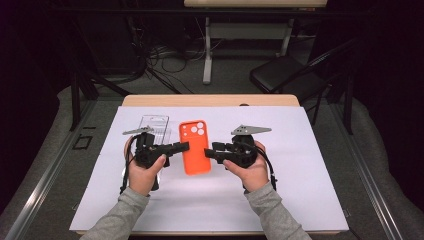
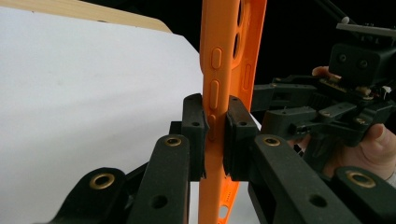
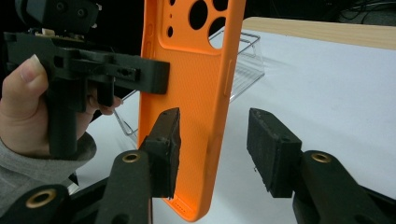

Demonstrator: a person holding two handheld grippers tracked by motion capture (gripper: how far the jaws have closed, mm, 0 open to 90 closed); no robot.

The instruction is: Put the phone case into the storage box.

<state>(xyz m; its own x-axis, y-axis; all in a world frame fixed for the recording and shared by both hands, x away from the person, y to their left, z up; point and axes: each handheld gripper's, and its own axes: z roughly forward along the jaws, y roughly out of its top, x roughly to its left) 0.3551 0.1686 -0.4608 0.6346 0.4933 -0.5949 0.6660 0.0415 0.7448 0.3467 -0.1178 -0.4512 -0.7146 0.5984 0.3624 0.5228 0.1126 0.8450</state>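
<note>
So the left gripper (image 2: 215,135) is clamping its jaws on the side edge of the orange phone case (image 1: 195,146), holding it over the white-covered bench (image 1: 300,165). The right gripper (image 3: 212,149) is sitting with jaws spread wide around the case's other edge. A clear plastic stand (image 1: 154,125) is just behind.

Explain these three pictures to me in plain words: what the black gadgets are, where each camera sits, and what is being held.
A person sits at a table covered in white and holds a black pair of tongs in each hand. The high view looks down from above; the other two pictures come from small cameras riding on each tool.

The left tongs are shut on the edge of an orange phone case, holding it up off the surface. The right tongs stand open around the case's other side, one pad close against it, the other apart. Behind the left hand lies a clear plastic package.
</note>
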